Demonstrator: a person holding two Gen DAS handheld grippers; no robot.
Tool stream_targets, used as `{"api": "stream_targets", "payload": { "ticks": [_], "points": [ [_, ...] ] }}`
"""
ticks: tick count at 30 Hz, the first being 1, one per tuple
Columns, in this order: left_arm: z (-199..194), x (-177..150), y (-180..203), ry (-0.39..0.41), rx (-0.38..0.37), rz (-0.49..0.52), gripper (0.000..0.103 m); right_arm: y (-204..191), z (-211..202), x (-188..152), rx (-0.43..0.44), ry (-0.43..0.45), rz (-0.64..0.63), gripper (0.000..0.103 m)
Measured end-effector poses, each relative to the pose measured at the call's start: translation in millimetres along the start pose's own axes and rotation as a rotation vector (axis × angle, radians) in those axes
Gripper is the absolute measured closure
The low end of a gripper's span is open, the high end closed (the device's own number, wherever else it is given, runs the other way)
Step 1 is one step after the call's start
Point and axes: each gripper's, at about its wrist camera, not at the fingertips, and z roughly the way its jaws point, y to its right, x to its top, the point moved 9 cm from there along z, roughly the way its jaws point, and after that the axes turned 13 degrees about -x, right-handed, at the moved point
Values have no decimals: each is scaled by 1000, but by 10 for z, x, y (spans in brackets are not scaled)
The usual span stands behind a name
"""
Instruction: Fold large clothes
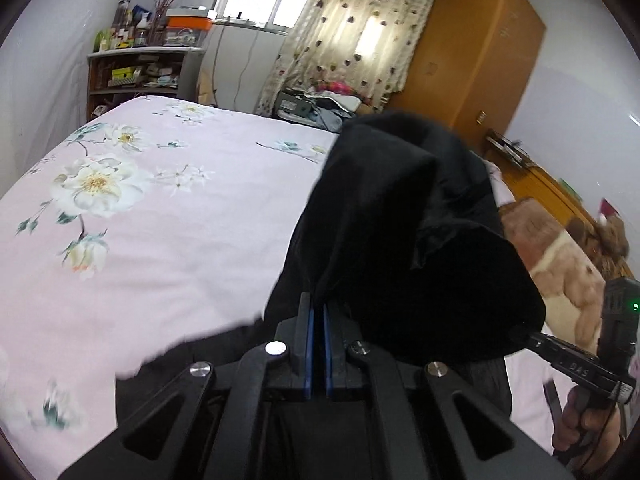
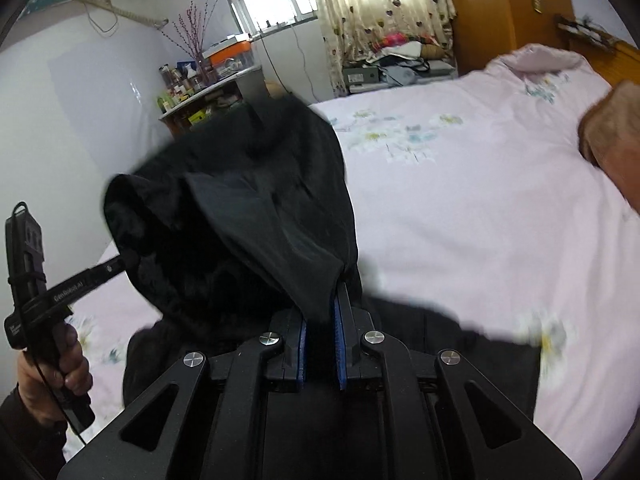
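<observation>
The black garment (image 1: 404, 216) at frame centre is matt cloth, partly smooth and partly fuzzy like fleece. The bedspread (image 1: 168, 216) at left is soft pink cotton-like cloth, printed with pale flowers. The left gripper (image 1: 317, 312) looks like matt black plastic with shiny round metal bolts and blue rubbery fingers (image 1: 308, 344). The wardrobe (image 1: 476, 52) at upper right is smooth, semi-gloss orange wood.

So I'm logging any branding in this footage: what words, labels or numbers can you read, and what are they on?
"GenRobot.AI": white print on the arm of the left tongs, seen from the right wrist camera.
"BAS": partial print on the arm of the right tongs, seen from the left wrist camera; the rest is unreadable.
Boxes and bottles on the shelf: too small to read.
The black garment shows no text.
</observation>
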Motion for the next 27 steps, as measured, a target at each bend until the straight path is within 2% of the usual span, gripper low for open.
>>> {"api": "stream_targets", "payload": {
  "ticks": [4,8,12,13,17,20,24,27],
  "points": [
    [-230,-401,60,-41,15,4,99,48,-146,-542,-11,-72,-3,92],
    [-306,-769,-81,-105,58,-38,99,117,-197,-926,-24,-135,1,92],
    [-464,-1025,-187,-130,90,-69,99,210,-347,-1126,-38,-156,-7,91],
    [-518,-1069,-214,-130,92,-76,98,241,-376,-1154,-39,-154,-9,86],
    [-750,-1234,-289,-135,115,-109,98,350,-569,-1170,-55,-134,2,84],
    [-978,-1353,-269,-106,137,-118,98,367,-684,-1062,-50,-95,20,82],
    [-988,-1178,-191,-73,125,-96,98,167,-687,-844,-22,-56,-3,73],
    [-795,-1017,-13,-66,90,-52,98,-83,-597,-732,8,-44,-46,73]
  ]
}}
